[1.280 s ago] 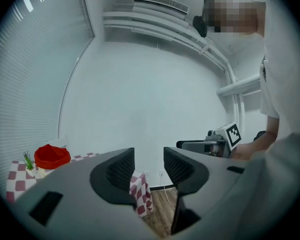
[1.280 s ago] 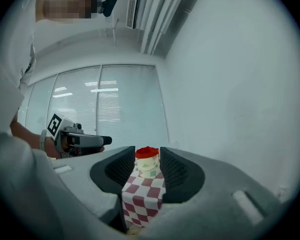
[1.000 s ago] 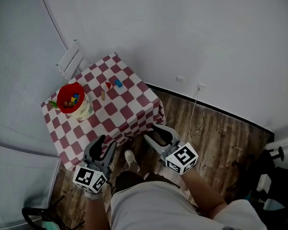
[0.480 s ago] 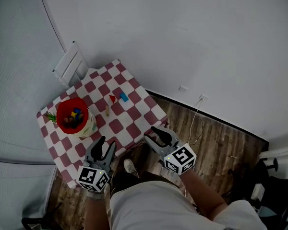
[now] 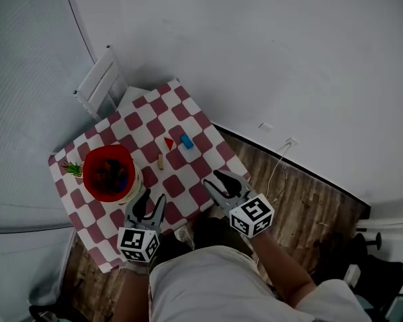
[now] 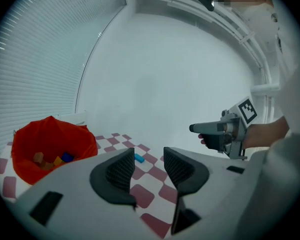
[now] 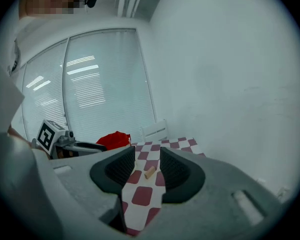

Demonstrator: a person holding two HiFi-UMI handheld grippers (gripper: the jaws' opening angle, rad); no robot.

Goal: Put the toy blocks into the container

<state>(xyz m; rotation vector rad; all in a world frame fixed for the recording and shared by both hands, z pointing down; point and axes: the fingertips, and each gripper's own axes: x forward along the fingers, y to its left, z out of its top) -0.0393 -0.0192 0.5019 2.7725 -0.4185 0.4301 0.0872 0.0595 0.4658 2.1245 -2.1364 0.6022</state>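
A red container [image 5: 109, 173] with several blocks inside stands at the left of the checkered table [image 5: 195, 116]. A red triangle block [image 5: 168, 143], a blue block [image 5: 187, 140] and a wooden peg [image 5: 160, 161] lie loose in the middle. My left gripper [image 5: 148, 203] hovers open over the near edge, just right of the container. My right gripper [image 5: 218, 181] is open at the near right corner. The left gripper view has the container [image 6: 50, 146], the blue block [image 6: 139, 158] and my empty left gripper [image 6: 149, 165]. The peg [image 7: 150, 172] lies beyond the open right gripper [image 7: 147, 164].
A small green plant [image 5: 72, 169] sits by the container's left side. A white chair [image 5: 101, 79] stands behind the table against the wall. Wooden floor [image 5: 302, 200] and a loose cable [image 5: 279, 163] lie to the right.
The table has come closer. Both grippers now reach over its near edge, where earlier they hung in front of it. Both stay open and empty.
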